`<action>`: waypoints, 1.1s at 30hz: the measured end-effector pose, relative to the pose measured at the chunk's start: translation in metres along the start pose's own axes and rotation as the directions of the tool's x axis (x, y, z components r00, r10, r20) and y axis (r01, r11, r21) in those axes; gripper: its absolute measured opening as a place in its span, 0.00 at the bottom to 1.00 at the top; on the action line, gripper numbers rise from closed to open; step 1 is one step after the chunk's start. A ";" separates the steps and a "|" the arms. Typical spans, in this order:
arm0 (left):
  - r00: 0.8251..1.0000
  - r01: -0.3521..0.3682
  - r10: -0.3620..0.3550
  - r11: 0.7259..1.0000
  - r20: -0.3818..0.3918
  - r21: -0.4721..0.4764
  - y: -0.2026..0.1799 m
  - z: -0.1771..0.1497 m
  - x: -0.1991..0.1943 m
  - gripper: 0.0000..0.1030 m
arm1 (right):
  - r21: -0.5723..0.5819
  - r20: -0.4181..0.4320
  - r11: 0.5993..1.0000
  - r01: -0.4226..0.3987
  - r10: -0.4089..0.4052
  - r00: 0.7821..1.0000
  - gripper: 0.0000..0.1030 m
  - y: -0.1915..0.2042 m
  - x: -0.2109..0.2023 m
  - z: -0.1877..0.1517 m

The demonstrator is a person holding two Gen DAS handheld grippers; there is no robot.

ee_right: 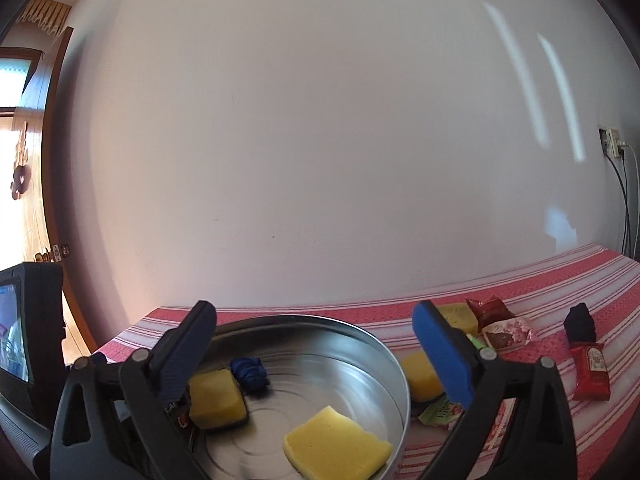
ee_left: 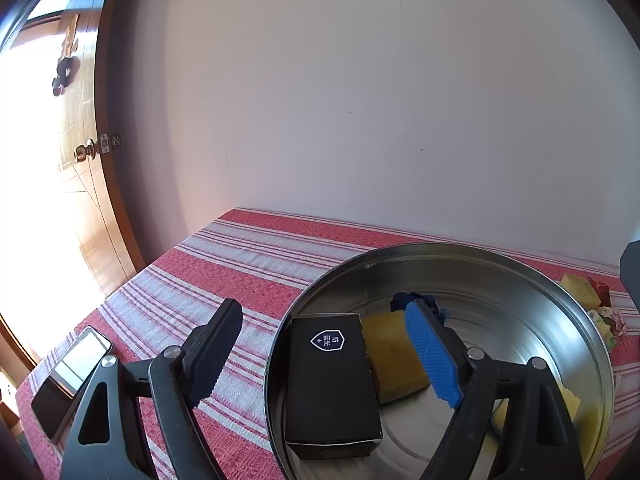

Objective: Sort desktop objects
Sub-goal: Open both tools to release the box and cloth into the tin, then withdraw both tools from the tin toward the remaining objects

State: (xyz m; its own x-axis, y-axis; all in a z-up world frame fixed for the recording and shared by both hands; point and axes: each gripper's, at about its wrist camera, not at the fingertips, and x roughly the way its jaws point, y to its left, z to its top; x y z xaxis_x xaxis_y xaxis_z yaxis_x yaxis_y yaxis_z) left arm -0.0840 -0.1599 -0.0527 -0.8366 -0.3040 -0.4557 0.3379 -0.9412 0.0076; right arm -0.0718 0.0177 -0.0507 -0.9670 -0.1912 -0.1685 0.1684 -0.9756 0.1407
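Note:
A round metal bowl (ee_left: 500,280) stands on the red striped tablecloth (ee_left: 248,264). Inside it lie a black box (ee_left: 332,384) with a white shield mark, a yellow sponge (ee_left: 394,356) and a dark blue cloth bundle (ee_left: 404,300). My left gripper (ee_left: 324,354) is open. Its black finger sits outside the bowl's left rim, its blue pad hangs over the sponge, and neither touches the box. The right wrist view shows the bowl (ee_right: 340,344) with two yellow sponges (ee_right: 336,444) (ee_right: 216,398) and the blue bundle (ee_right: 250,372). My right gripper (ee_right: 316,354) stands open above them, holding nothing.
A phone (ee_left: 68,376) lies at the table's left edge. Right of the bowl lie two yellow sponges (ee_right: 420,376) (ee_right: 458,314), several snack packets (ee_right: 508,332), a red packet (ee_right: 592,372) and a small black item (ee_right: 580,322). The white wall is close behind, and a wooden door (ee_left: 80,152) stands at left.

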 end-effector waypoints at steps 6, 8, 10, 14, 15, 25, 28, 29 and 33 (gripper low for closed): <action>0.999 -0.008 0.009 1.000 0.051 -0.027 0.004 -0.005 -0.007 0.83 | -0.057 0.069 0.997 0.045 -0.041 0.997 1.00 0.002 -0.022 0.002; 0.998 -0.007 0.009 1.000 0.057 -0.028 0.004 -0.007 -0.008 0.83 | -0.052 0.065 0.997 0.054 -0.051 0.997 1.00 -0.003 -0.023 0.001; 0.999 0.001 0.001 1.000 0.055 -0.030 0.002 -0.010 -0.010 0.83 | -0.037 0.052 0.997 0.065 -0.063 0.997 1.00 -0.011 -0.023 0.001; 0.998 0.019 -0.018 0.999 0.052 -0.026 -0.004 -0.015 -0.013 0.83 | -0.010 0.041 0.996 0.085 -0.084 0.996 1.00 -0.021 -0.025 0.001; 0.999 0.019 -0.017 1.000 0.052 -0.023 -0.006 -0.016 -0.015 0.83 | -0.007 0.041 0.996 0.091 -0.090 0.995 1.00 -0.023 -0.026 0.001; 0.996 0.051 -0.051 0.999 0.070 0.000 -0.018 -0.022 -0.026 0.83 | -0.036 0.038 0.992 0.120 -0.118 0.992 1.00 -0.035 -0.033 -0.005; 0.996 0.052 -0.053 0.999 0.073 0.014 -0.023 -0.025 -0.029 0.83 | -0.042 0.038 0.991 0.125 -0.124 0.992 1.00 -0.037 -0.034 -0.006; 0.996 0.052 -0.053 0.998 0.075 0.018 -0.025 -0.026 -0.030 0.83 | -0.045 0.036 0.991 0.126 -0.125 0.992 1.00 -0.038 -0.036 -0.006; 0.995 0.044 -0.046 0.999 0.091 0.024 -0.030 -0.027 -0.037 0.83 | -0.043 0.022 0.991 0.125 -0.124 0.992 1.00 -0.042 -0.038 -0.006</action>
State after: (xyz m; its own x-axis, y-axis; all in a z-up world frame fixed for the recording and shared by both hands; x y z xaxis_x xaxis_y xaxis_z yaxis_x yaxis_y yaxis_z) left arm -0.0517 -0.1164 -0.0606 -0.8871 -0.2726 -0.3724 0.2903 -0.9569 0.0089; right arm -0.0412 0.0656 -0.0565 -0.9844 -0.0659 -0.1629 0.0540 -0.9956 0.0768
